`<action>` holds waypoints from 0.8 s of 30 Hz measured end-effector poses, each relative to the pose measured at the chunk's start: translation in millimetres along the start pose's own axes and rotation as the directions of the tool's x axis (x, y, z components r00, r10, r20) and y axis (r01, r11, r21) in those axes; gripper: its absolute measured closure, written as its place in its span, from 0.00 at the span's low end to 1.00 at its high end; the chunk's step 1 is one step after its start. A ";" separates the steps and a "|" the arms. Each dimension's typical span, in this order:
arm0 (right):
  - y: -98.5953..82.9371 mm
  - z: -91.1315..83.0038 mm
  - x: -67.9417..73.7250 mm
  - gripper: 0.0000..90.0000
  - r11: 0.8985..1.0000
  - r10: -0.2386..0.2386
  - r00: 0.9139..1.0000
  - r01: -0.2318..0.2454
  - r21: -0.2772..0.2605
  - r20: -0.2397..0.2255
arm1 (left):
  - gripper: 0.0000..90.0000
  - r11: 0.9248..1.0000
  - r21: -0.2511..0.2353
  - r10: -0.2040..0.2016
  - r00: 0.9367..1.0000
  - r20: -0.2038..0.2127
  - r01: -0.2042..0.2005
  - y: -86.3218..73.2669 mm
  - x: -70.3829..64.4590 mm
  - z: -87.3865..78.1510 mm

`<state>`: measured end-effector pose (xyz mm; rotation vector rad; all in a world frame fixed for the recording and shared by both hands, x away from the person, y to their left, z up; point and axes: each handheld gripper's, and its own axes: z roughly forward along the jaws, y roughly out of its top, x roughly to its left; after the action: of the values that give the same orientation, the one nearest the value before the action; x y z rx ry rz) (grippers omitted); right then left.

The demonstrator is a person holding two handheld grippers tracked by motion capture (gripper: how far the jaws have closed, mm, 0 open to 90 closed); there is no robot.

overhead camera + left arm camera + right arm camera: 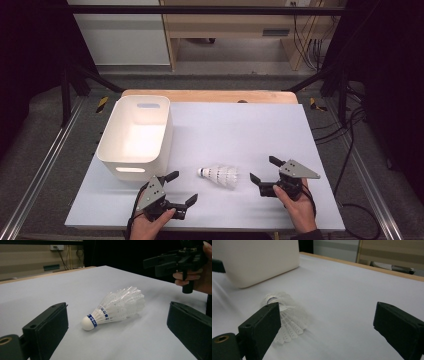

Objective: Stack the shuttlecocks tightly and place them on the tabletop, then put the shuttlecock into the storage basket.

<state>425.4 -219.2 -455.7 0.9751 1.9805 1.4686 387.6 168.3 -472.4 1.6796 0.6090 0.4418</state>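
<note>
One shuttlecock (219,175) lies on its side on the white worktop (250,130), toward the near edge, in the high view. Its cork points toward the white bin (134,136) at the left edge and its feather skirt toward the right. The left gripper (183,189) sits near the shuttlecock on the near-left side, jaws apart and empty. The right gripper (263,170) sits just right of the skirt, jaws likewise apart and holding nothing.

Left gripper view: the shuttlecock (113,308) lies between and beyond the spread jaws, apart from both. This view resolves a rounded white cork with a blue printed band, and white feathers fanning outward. The right gripper (160,263) appears at upper right, in a hand (197,275).

Right gripper view: the shuttlecock (289,315) shows skirt first, partly hidden behind one jaw, with the bin's wall (259,260) beyond.
</note>
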 end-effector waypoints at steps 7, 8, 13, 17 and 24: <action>-2.6 -5.3 -9.9 0.08 0.999 0.040 0.999 -0.039 -0.026 0.037 | 0.04 1.000 0.002 -0.019 1.000 0.013 0.019 -0.5 0.5 0.1; -2.6 -6.0 -11.0 0.08 0.999 0.043 0.998 -0.041 -0.032 0.051 | 0.04 1.000 0.002 -0.020 1.000 0.012 0.020 -0.4 0.4 -0.2; -2.5 -10.6 -14.6 0.08 0.997 0.036 0.993 -0.028 -0.069 0.110 | 0.04 1.000 -0.011 -0.012 1.000 0.006 0.012 4.3 -2.3 -1.3; -2.5 -12.7 -13.6 0.08 0.996 0.033 0.992 -0.022 -0.088 0.125 | 0.04 1.000 -0.004 0.001 1.000 0.019 -0.001 14.6 -7.8 0.5; -4.9 -9.6 -12.1 0.07 0.996 0.036 0.993 -0.026 -0.087 0.116 | 0.04 0.989 0.112 0.085 0.993 0.084 -0.095 36.9 -5.6 27.0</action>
<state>424.6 -235.3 -457.8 1.0350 1.8126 1.4656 404.9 139.1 -441.2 1.8320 0.5104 0.4091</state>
